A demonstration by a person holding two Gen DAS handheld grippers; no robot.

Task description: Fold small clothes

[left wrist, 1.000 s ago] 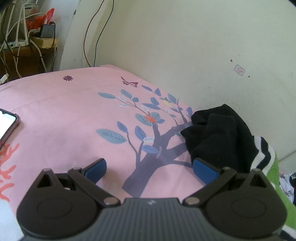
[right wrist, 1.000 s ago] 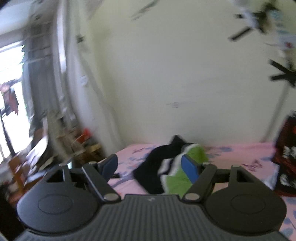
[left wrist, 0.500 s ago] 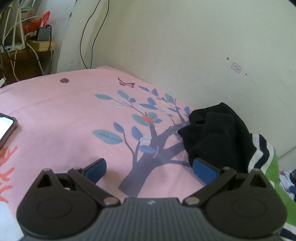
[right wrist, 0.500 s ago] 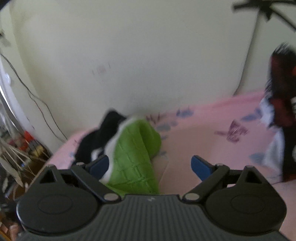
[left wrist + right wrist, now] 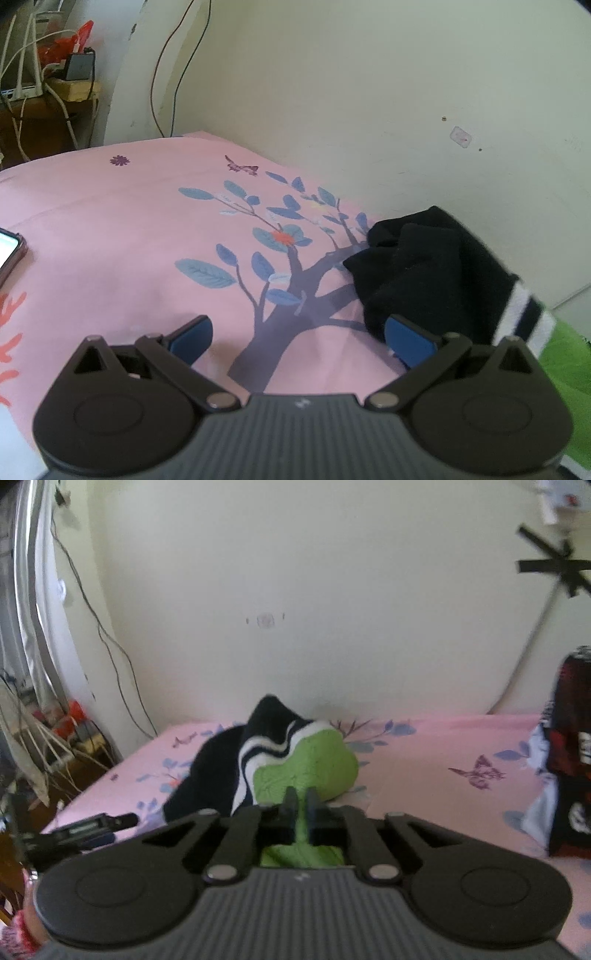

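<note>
Right gripper [image 5: 300, 805] just snapped closed on the green edge of the sock [image 5: 306, 771] on the pink sheet [image 5: 424, 775]. Thin pinch, it might slip when lifted; left gripper [image 5: 299, 336] gapes empty nearby.

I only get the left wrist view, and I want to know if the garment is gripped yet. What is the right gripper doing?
Observer: The right gripper has just closed; its jaws are shut on the green part of the garment.
Operator: Is my left gripper touching the cloth?
Observer: That your own view shows: the left gripper is open above the pink sheet. From the right wrist view it appears only as a dark shape at the left edge.
Operator: Anything else on the bed I can't see?
Observer: Yes, a red, black and white pile of clothes lies at the right edge of the right wrist view.
</note>
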